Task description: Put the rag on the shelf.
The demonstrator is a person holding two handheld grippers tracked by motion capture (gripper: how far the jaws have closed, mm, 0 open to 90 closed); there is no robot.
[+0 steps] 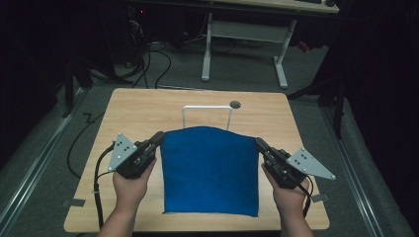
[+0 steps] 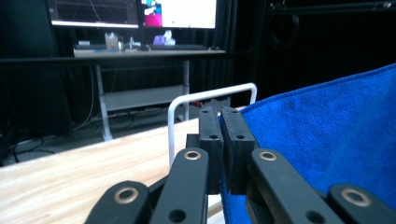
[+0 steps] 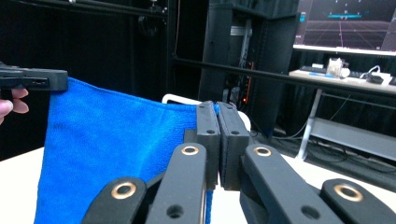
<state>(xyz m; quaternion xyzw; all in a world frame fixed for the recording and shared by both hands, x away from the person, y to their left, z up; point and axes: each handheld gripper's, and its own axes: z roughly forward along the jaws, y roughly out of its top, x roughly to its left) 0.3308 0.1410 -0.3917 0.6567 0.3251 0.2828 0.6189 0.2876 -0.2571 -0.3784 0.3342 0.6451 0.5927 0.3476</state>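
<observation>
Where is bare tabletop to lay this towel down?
The blue towel, pinched at its top corners by the left gripper and right gripper, hangs over the table's middle. Bare wood lies along the far edge behind the white rack and in strips left and right of the towel. Crowded: around the rack.

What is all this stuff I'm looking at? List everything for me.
blue cloth: one, blue, held up by its two upper corners, lower edge on the table
white rack: one, white wire frame, upright behind the cloth
table: one, light wood, bearing it all
hole: one, dark, round, near the table's far edge
desk: one, white legs, on the floor beyond
monitors: two, lit, on the desk
left gripper: one, black, shut on the cloth's corner
right gripper: one, black, shut on the other corner
hands: two, holding the grippers
</observation>
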